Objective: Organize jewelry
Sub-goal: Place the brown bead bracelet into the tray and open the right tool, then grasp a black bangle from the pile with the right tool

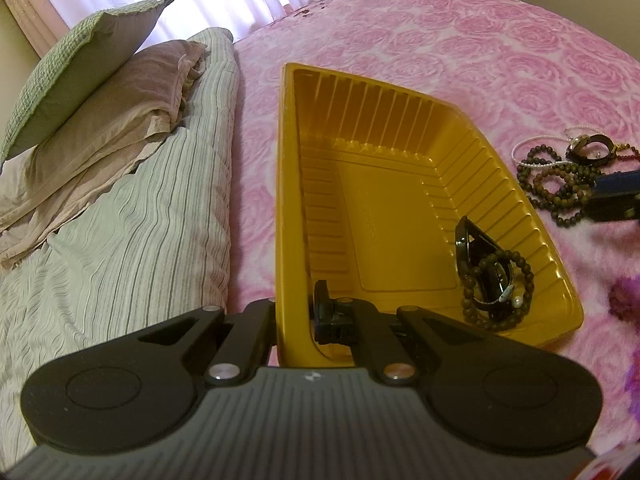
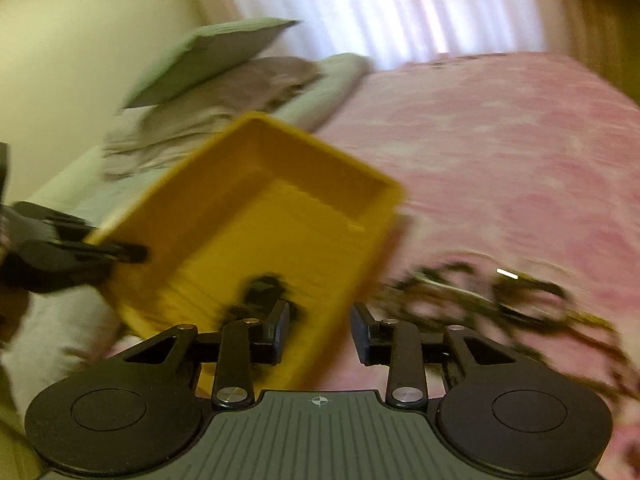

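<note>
A tray (image 1: 360, 92) is being carried by the bed (image 1: 460, 32), filling the middle of the left wrist view. Its near left wall is being clamped between the jaws of the left hand-held gripper (image 1: 294, 316) at the lower centre of the frame. A small heap of bracelets (image 1: 494, 280) is lying inside the tray, in its lower right corner. A second pile of jewelry (image 1: 560, 172) is lying on the bed just beyond the tray's right wall, at the right edge of the frame. Pillows (image 1: 92, 76) are being stacked on folded bedding (image 1: 132, 216) at the upper left, left of the tray. In the blurred right wrist view, the right hand-held gripper (image 2: 320, 332) is being held with jaws apart over the tray's near right corner.
</note>
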Motion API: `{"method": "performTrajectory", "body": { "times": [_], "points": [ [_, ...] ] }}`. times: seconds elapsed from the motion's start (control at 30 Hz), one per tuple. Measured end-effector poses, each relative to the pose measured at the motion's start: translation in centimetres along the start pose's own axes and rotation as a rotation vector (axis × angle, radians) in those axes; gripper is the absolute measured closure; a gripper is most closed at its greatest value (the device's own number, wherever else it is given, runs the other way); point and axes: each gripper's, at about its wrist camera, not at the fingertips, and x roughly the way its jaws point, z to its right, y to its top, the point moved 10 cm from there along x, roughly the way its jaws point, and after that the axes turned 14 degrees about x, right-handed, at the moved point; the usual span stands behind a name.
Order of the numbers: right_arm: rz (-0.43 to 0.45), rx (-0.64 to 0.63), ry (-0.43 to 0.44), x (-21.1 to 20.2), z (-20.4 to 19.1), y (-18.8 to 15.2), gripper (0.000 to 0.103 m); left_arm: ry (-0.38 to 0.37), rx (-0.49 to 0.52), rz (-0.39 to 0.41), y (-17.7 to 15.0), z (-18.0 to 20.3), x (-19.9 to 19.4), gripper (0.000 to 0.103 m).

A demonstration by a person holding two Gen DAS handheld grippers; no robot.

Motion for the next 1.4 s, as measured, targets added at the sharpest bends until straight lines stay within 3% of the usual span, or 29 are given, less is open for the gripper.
{"method": "performTrajectory", "body": {
  "times": [0.23, 0.4, 0.73, 0.87, 1.13, 1.4],
  "points": [
    [0.078, 0.047, -0.194, -3.1, 7.5, 0.3, 0.069, 0.002, 0.001, 0.000, 0.0, 0.0, 0.0, 0.100],
    [0.114, 0.026, -0.262, -3.4, 9.9, 2.0, 0.069, 0.002, 0.001, -0.001, 0.0, 0.0, 0.1, 0.101],
    [0.067, -0.102, -0.329, 0.4, 11.3, 4.0, 0.070, 0.007, 0.006, -0.009, -0.1, 0.1, 0.2, 0.100],
    [0.023, -0.148, -0.351, 2.0, 11.7, 3.9, 0.079, 0.008, 0.007, -0.012, -0.1, 0.1, 0.2, 0.100],
    [-0.004, -0.126, -0.361, 3.2, 12.3, 4.0, 0.096, 0.009, 0.007, -0.014, -0.1, 0.1, 0.2, 0.100],
    [0.061, -0.086, -0.332, 1.1, 11.2, 4.5, 0.097, 0.009, 0.007, -0.013, -0.2, 0.0, 0.2, 0.100]
  ]
}}
